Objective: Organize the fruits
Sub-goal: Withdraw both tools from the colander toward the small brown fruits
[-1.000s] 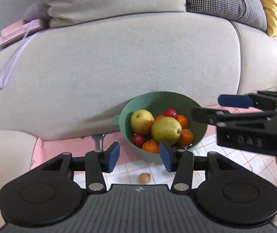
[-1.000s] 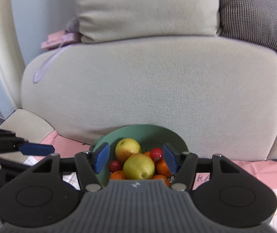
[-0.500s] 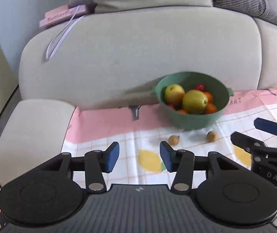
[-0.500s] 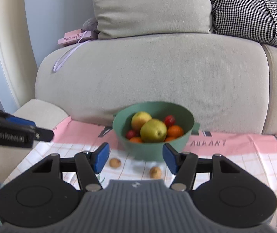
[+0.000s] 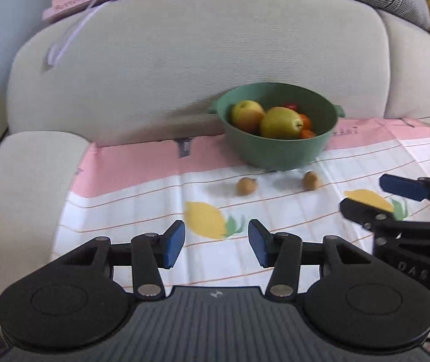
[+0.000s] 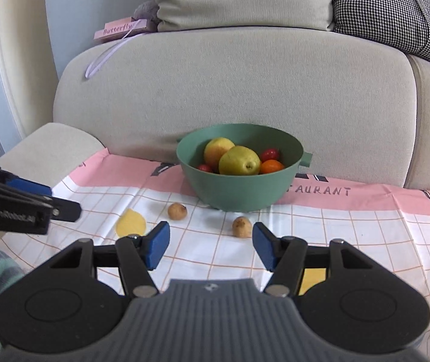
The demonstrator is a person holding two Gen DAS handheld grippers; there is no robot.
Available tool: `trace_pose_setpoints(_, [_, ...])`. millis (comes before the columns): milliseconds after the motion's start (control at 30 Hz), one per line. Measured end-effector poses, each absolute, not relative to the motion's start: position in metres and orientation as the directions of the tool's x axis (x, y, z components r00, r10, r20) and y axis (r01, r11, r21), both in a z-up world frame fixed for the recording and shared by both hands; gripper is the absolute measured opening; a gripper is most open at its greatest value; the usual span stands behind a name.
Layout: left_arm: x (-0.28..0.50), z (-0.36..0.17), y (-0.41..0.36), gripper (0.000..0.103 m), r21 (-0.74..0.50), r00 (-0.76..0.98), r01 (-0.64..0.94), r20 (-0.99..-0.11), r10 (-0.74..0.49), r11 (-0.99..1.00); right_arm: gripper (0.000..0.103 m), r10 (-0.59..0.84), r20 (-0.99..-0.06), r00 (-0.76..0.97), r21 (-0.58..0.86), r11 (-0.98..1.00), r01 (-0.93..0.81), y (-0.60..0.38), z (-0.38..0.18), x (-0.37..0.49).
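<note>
Left gripper (image 5: pixel 216 242) at lower centre of its frame, fingers spread wide, gripping nothing, over a lemon-print cloth (image 5: pixel 142 199) on the sofa (image 5: pixel 184 60). Mid-frame, two small brown fruits (image 5: pixel 246 186) (image 5: pixel 311 180) loose on the cloth, just in front of a green bowl (image 5: pixel 275 154) with a pear (image 5: pixel 279 122), an apple (image 5: pixel 246 114) and small orange and red fruits. Right gripper (image 6: pixel 211 247) at lower centre, fingers equally wide apart and empty, one brown fruit (image 6: pixel 241 226) just beyond them.

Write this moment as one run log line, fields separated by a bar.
left gripper open, empty | right gripper open, empty | green bowl holds fruit | two small brown fruits loose on cloth
</note>
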State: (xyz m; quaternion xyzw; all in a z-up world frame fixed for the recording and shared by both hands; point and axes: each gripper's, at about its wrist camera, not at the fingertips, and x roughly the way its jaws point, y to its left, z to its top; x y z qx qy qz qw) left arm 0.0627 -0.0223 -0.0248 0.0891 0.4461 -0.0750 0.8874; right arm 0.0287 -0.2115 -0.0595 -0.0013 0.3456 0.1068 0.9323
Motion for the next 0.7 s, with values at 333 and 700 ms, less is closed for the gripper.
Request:
trace_pose_setpoints(333, [0.080, -0.049, -0.035, 0.058, 0.058, 0.597, 0.273, -0.793, -0.122, 0.960, 0.058, 0.150, -0.655, 0.740, 0.004, 0.981, -0.195, -0.210, -0.080, 0.041])
trace_pose_setpoints(700, [0.102, -0.084, -0.037, 0.057, 0.016, 0.564, 0.282, -0.812, -0.152, 0.959, 0.047, 0.125, -0.668, 0.734, -0.039, 0.979, -0.202, -0.204, -0.104, 0.066])
